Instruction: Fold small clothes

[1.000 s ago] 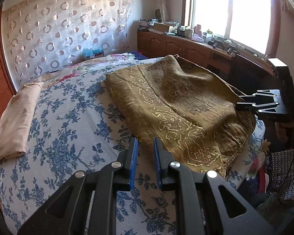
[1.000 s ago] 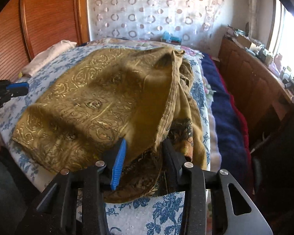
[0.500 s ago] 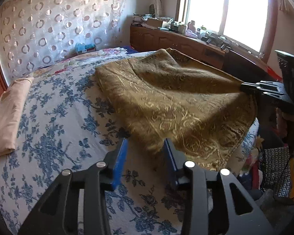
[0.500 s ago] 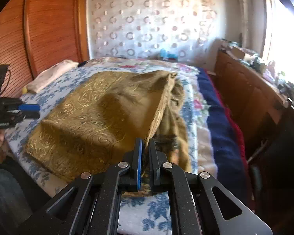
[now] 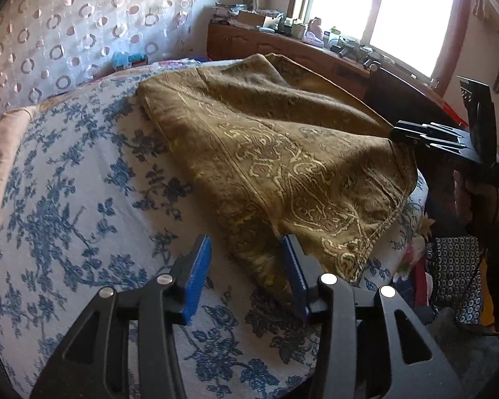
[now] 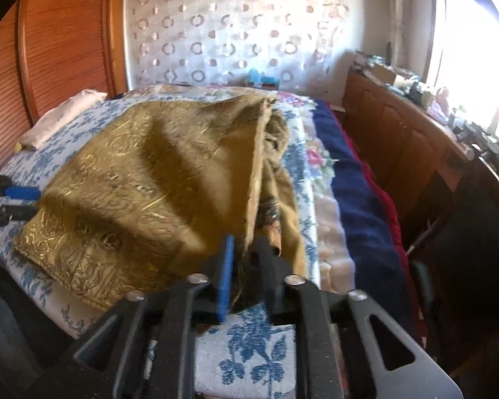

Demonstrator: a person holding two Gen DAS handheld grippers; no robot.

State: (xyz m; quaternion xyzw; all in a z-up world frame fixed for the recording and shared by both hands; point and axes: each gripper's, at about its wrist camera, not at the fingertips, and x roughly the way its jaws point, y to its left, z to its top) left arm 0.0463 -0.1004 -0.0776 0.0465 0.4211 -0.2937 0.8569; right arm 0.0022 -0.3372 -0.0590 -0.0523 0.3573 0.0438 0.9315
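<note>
**Golden cloth on the bed, both grippers at its near edge**

The olive-gold patterned cloth [image 5: 282, 153] lies half folded on the bed with the blue-flowered white cover [image 5: 70, 219], its near hem running along the bed's front edge. The left gripper [image 5: 246, 266] stands released over the cloth's near-left corner, jaws opening, blue pads on either side of the fabric edge without pressing it. The right gripper [image 6: 246, 259] sits at the cloth's right fold; its jaws are opening, with the fabric edge between them, and the pads no longer pinch it. In the left view that corner of the cloth reaches up to the right gripper's tips.

Open room: a wide bare stretch of bed cover lies left of the cloth, up to the folded peach cloth [image 5: 3, 163] at the far-left edge. To the right, the dark blue blanket [image 6: 359, 193] and wooden cabinet [image 6: 392, 139] close in.

Half a second ago the right gripper was clenched on the fold; a second ago the left jaws stood nearly together, farther from the cloth.
</note>
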